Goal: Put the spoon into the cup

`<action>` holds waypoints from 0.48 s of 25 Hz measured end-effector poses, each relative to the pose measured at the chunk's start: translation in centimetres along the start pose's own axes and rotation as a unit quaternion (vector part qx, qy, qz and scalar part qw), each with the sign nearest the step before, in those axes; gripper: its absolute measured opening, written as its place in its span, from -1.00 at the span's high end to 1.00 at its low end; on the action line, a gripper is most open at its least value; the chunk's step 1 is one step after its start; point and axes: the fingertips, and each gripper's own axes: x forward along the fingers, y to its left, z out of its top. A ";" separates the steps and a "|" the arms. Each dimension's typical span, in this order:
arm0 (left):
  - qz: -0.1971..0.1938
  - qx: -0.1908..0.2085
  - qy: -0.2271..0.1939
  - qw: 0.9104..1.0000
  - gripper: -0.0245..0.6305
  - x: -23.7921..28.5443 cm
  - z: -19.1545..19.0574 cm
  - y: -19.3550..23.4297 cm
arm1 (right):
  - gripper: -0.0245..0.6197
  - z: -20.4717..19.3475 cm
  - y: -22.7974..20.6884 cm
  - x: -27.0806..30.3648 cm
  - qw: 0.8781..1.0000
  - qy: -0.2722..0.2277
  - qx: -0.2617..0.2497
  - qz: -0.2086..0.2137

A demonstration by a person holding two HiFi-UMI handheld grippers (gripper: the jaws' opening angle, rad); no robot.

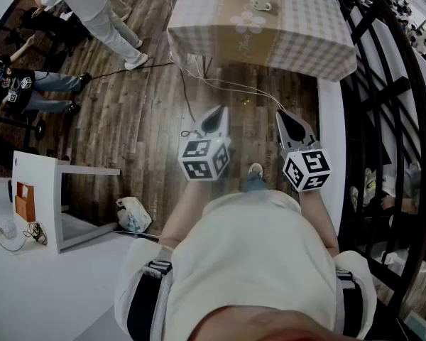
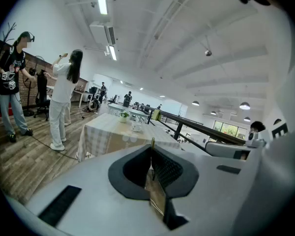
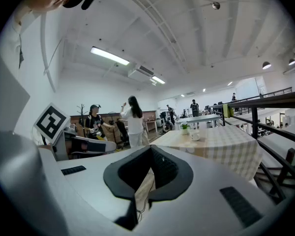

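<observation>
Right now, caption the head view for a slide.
Left gripper and right gripper shut, empty; cup on checked table ahead.

My head camera looks steeply down past my own torso to the wood floor [image 1: 149,112]. The checked table [image 1: 305,27] sits far off at 12 o'clock. The cameras on the left gripper [image 1: 214,119] and right gripper [image 1: 290,123] ride close behind their jaws, facing almost level. Both catch that table and its cup [image 1: 260,1], toward 8 o'clock in the left gripper view and 4 o'clock in the right gripper view.

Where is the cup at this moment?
In the head view, the cup sits at the top, right of centre, on the checked table beside a potted plant.
</observation>
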 end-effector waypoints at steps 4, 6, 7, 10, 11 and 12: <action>0.001 -0.005 -0.004 1.000 0.91 0.0 0.2 0.2 | 0.92 0.2 0.1 0.2 1.000 -0.002 -0.005 0.002; 0.002 -0.007 -0.007 1.000 0.91 -0.1 0.4 0.3 | 0.92 0.3 0.1 0.4 1.000 -0.003 -0.008 0.004; 0.002 -0.007 -0.008 1.000 0.91 0.0 0.5 0.4 | 0.92 0.4 0.1 0.5 1.000 -0.003 -0.010 0.004; 0.001 -0.007 -0.009 1.000 0.91 0.5 0.8 0.6 | 0.92 0.6 -0.2 1.0 1.000 -0.004 -0.013 0.003; 0.000 -0.007 -0.010 1.000 0.91 0.7 0.9 0.6 | 0.92 0.7 -0.3 1.2 1.000 -0.004 -0.014 0.003; -0.001 -0.007 -0.010 1.000 0.91 1.0 1.0 0.7 | 0.92 0.8 -0.5 1.4 1.000 -0.005 -0.014 0.002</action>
